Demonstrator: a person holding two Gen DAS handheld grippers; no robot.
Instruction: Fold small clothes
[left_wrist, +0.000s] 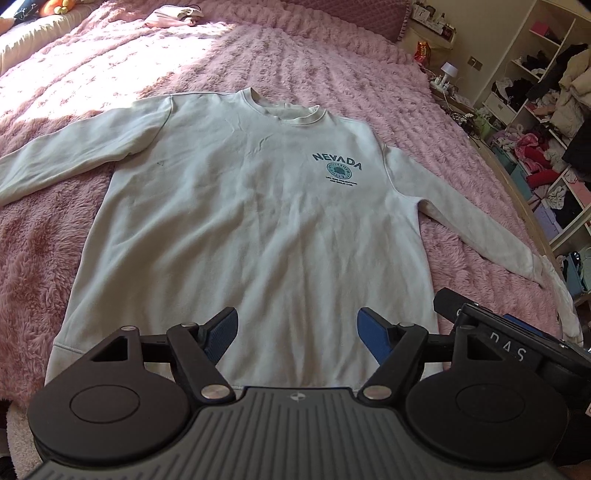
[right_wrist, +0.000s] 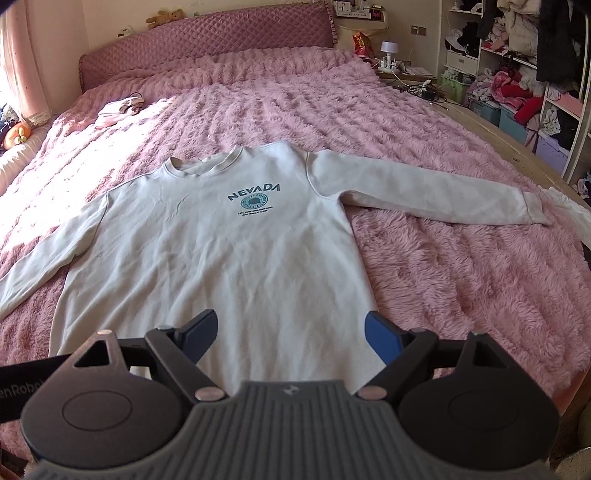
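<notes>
A cream sweatshirt (left_wrist: 236, 206) printed "NEVADA" lies face up and spread flat in the centre of both views, on a pink shaggy bedspread (left_wrist: 92, 266), collar toward the top of the frame, hem toward the bottom, and both sleeves extended sideways. The left tool (left_wrist: 297, 332) stands released above the hem at lower centre of its view, blue pads spread wide with nothing between them; the right tool (right_wrist: 290, 334) is likewise released and empty over the hem, and its body also shows at the lower right of the left view. No fold has begun. Likely faults from here: a pinch at the hem may gather the deep pile of the bedspread together with the cloth, or catch only the top layer, so that the front lifts away from the back; unequal pulls by the two tools would skew the fold line. The right-hand sleeve (right_wrist: 424, 195) reaches nearly to the bed's edge at the right of the frame, its cuff close to a white cloth (right_wrist: 569, 210) lying there, and could drag it or slip off the edge. Surroundings: a small pale garment (right_wrist: 118, 109) lies well apart at upper left; a quilted headboard (right_wrist: 207, 37) spans the top; crowded shelves (right_wrist: 517, 74) fill the upper right. Nothing rests on the sweatshirt or blocks either tool.
</notes>
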